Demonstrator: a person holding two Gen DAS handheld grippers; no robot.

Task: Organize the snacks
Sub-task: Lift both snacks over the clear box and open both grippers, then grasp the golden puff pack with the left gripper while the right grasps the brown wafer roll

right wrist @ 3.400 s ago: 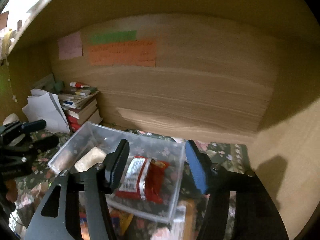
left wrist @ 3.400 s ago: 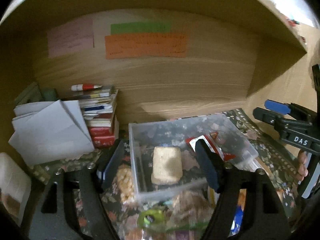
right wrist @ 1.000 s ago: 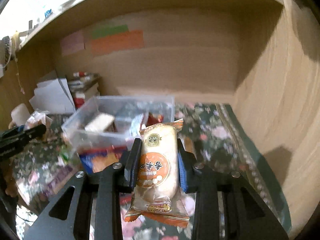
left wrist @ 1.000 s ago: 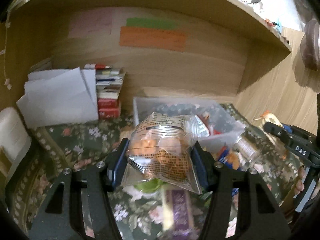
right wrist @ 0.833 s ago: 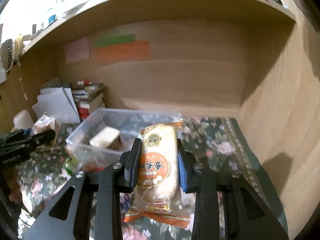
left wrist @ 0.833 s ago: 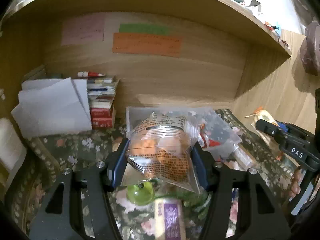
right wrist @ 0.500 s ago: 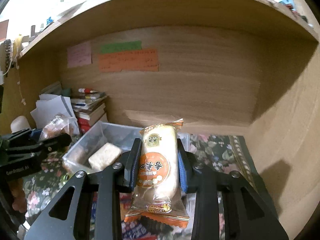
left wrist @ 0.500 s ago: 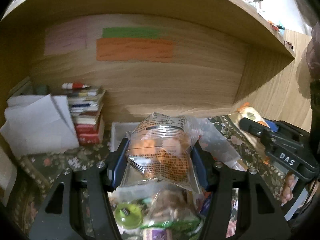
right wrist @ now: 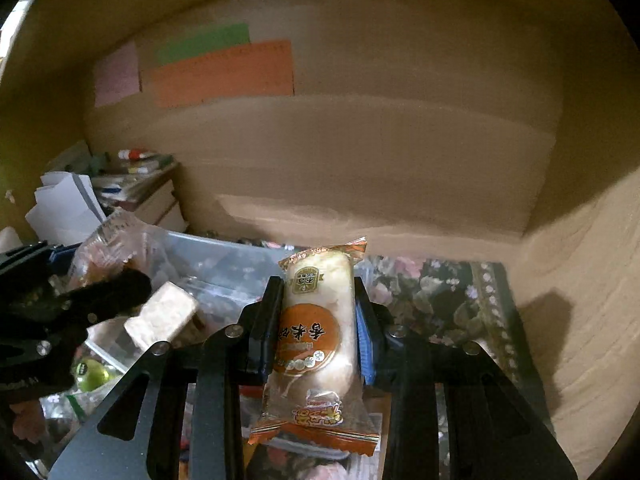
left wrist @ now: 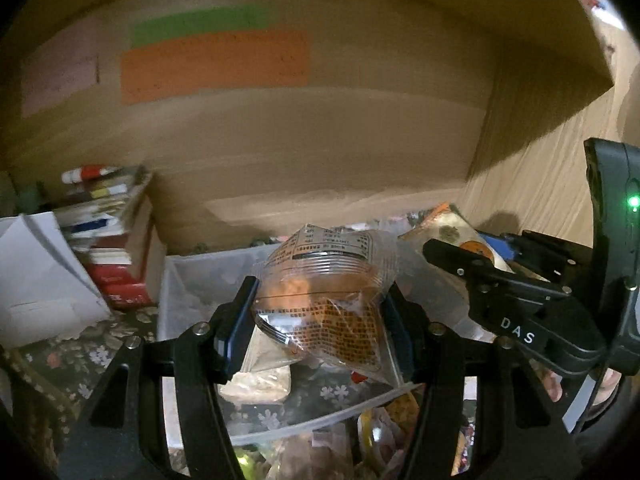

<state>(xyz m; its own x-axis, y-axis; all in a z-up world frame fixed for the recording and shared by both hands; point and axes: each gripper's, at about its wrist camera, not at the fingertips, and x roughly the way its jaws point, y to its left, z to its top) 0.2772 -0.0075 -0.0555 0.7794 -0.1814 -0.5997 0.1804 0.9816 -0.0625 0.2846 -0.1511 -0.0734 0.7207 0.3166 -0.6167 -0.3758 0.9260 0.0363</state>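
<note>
Two grippers, each clamped on a snack packet, hang over the clear bin.

Nearest in the right wrist view, the right gripper (right wrist: 316, 332) pinches a cream-and-orange rice cracker packet (right wrist: 314, 336) by its long sides; its long axis runs straight ahead along the fingers, crimped tail toward the camera. The left gripper (left wrist: 320, 312) squeezes a clear bag of orange snacks (left wrist: 324, 300), printed top edge pointing away. Both tilt forward and down above the clear bin (left wrist: 176, 280), where a pale wrapped block (right wrist: 162, 316) lies. Beyond, by the floral cloth's (right wrist: 448, 296) left edge, stand stacked books (left wrist: 116, 248); coloured notes (left wrist: 216, 64) hang on the wooden back wall.
</note>
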